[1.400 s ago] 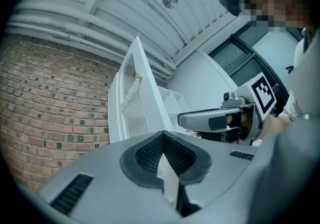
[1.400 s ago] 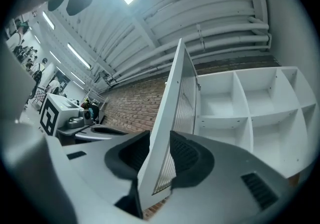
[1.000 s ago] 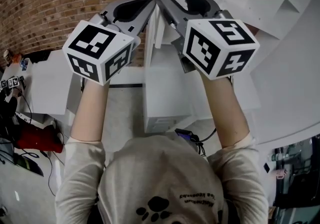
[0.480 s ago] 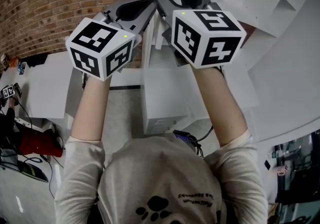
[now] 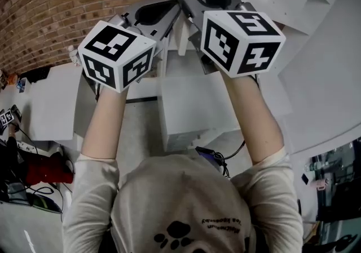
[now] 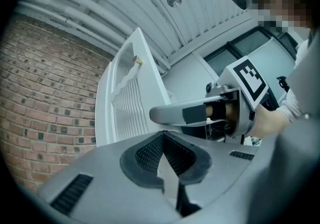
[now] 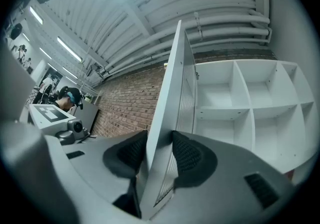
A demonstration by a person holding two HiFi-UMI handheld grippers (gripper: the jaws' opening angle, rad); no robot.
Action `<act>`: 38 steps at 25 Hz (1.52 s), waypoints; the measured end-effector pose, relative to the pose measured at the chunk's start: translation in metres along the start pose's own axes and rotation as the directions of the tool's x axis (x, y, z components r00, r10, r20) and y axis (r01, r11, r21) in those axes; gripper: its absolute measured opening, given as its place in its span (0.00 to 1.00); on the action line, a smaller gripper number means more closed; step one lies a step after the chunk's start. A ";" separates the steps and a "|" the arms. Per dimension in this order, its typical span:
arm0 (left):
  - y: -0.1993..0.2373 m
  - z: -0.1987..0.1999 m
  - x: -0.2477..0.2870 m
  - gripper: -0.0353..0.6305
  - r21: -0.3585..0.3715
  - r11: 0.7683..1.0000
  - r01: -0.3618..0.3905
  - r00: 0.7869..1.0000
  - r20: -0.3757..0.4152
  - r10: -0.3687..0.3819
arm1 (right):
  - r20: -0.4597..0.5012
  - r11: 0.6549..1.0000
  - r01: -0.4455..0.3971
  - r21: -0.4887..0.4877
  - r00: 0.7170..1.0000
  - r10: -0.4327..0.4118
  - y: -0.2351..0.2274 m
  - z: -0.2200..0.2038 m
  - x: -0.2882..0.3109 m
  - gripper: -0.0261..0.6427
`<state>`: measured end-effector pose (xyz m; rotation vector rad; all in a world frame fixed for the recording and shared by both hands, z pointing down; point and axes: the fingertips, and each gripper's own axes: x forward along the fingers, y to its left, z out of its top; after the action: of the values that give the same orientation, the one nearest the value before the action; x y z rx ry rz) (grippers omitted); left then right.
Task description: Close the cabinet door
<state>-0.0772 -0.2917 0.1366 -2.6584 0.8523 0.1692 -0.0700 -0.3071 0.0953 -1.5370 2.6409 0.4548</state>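
**A:** Why clamp the right gripper (image 7: 160, 152) just there?

**B:** To take the cabinet door (image 7: 170, 88) by its free edge. Pinching it from both faces, with jaws just now closing in and pressed on the panel, set fairly wide for its thickness. By the look of it, gripping first, then swinging it round toward the open shelves (image 7: 240, 103).

**A:** And the left gripper (image 6: 162, 137)?

**B:** Held up just beside the other, jaws together on nothing. Probably kept close to help push. No contact with the door to be seen.

**A:** Where to find the door right now?

**B:** Swung well out from the cabinet and not yet closed. Standing edge-on between the brick wall (image 7: 127, 101) and the shelves.

**A:** Anything shown by one view alone?

**B:** Only in the right gripper view: both pads against the door, and the bare compartments behind it. Only in the left gripper view: the door's handle (image 6: 125, 76), plus the right gripper seen from the side. From the head view: merely both grippers raised side by side at the door's edge, with the pinch itself hidden behind them.
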 end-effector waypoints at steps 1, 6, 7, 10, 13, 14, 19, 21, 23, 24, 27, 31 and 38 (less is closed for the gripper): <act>0.000 0.000 0.001 0.06 -0.002 1.000 0.006 1.000 0.002 -0.006 | -0.005 1.000 -0.002 -0.002 1.000 0.002 -0.001 0.000 0.000 0.28; -0.001 0.002 0.007 0.06 -0.007 1.000 0.024 1.000 0.019 -0.024 | -0.027 1.000 0.007 -0.001 1.000 -0.007 -0.014 -0.001 -0.006 0.27; -0.001 0.002 0.009 0.06 -0.007 1.000 0.029 0.999 0.022 -0.029 | -0.031 1.000 0.009 0.002 0.999 -0.009 -0.017 -0.002 -0.007 0.26; -0.005 0.002 0.014 0.06 -0.009 0.999 0.048 0.998 0.028 -0.047 | -0.038 1.000 0.015 0.009 0.999 -0.015 -0.025 -0.004 -0.012 0.25; -0.010 0.001 0.019 0.06 -0.014 0.998 0.065 0.997 0.034 -0.065 | -0.045 1.000 0.025 0.013 0.999 -0.024 -0.032 -0.004 -0.016 0.24; -0.010 0.001 0.021 0.06 -0.016 0.997 0.070 0.997 0.037 -0.069 | -0.047 1.000 0.029 0.013 0.998 -0.028 -0.034 -0.005 -0.017 0.24; -0.013 -0.004 0.029 0.06 -0.021 0.996 0.091 0.995 0.037 -0.090 | -0.056 0.998 0.050 0.027 0.997 -0.048 -0.047 -0.009 -0.021 0.22; -0.015 -0.005 0.031 0.06 -0.022 0.995 0.100 0.994 0.036 -0.099 | -0.056 0.998 0.063 0.031 0.997 -0.061 -0.053 -0.009 -0.024 0.21; -0.015 -0.005 0.033 0.06 -0.022 0.994 0.106 0.994 0.037 -0.105 | -0.057 0.997 0.074 0.036 0.996 -0.072 -0.057 -0.010 -0.026 0.20; -0.015 -0.006 0.033 0.06 -0.023 0.994 0.108 0.994 0.038 -0.107 | -0.057 0.996 0.079 0.036 0.995 -0.077 -0.058 -0.010 -0.027 0.20; -0.015 -0.007 0.035 0.06 -0.026 0.993 0.116 0.993 0.039 -0.115 | -0.059 0.995 0.089 0.038 0.994 -0.087 -0.063 -0.010 -0.028 0.19; -0.014 -0.008 0.039 0.06 -0.028 0.991 0.129 0.991 0.042 -0.128 | -0.069 0.995 0.095 0.032 0.993 -0.093 -0.067 -0.010 -0.029 0.19; -0.016 -0.014 0.046 0.06 -0.039 0.987 0.155 0.987 0.043 -0.154 | -0.074 0.992 0.115 0.045 0.991 -0.112 -0.076 -0.013 -0.031 0.18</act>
<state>-0.0299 -0.3094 0.1440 -2.7372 0.6334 0.2033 0.0122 -0.3191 0.0963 -1.7078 2.5769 0.3314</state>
